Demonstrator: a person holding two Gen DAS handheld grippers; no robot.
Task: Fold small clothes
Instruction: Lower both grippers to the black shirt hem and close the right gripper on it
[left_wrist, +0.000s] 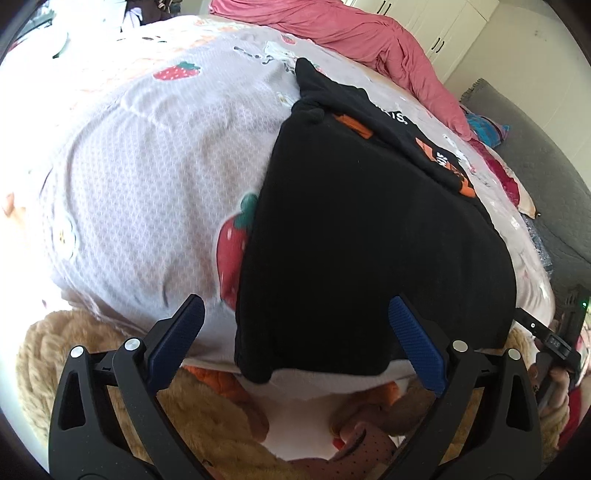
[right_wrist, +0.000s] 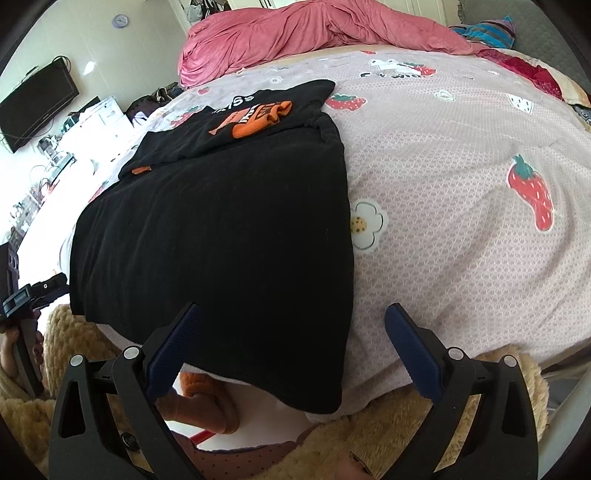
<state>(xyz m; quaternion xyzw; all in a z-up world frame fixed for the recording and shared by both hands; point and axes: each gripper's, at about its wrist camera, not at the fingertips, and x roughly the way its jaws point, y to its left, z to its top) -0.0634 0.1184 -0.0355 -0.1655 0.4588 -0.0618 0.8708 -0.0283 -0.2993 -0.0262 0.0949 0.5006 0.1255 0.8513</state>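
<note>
While both grippers hang just off the near edge of the bed (right_wrist: 461, 229), each has its blue-padded fingers spread wide apart with nothing between them. In the left wrist view, the left gripper (left_wrist: 295, 314) sits at 6 o'clock, and the black garment (left_wrist: 369, 251) lies flat directly ahead of it, filling the middle toward 1 o'clock; the garment's near hem droops over the bed edge between the fingers, its near left corner just inside the left finger, while the right fingertip overlaps the cloth. In the right wrist view, the right gripper (right_wrist: 291, 314) is also at 6 o'clock, and the same black garment (right_wrist: 221, 240) spreads from 7 o'clock up to 11 o'clock; its near right corner hangs over the edge between the fingers, nearer the left one, and the right finger stands over bare strawberry-print bedspread.

Farther up, at 11 o'clock in the right view, a second black piece with orange print (right_wrist: 255, 118) lies on the far end of the garment, overlapping it. Beyond that, at 12 o'clock, a rumpled pink blanket (right_wrist: 314, 33) is heaped across the far side of the bed. No container shows in either view.
</note>
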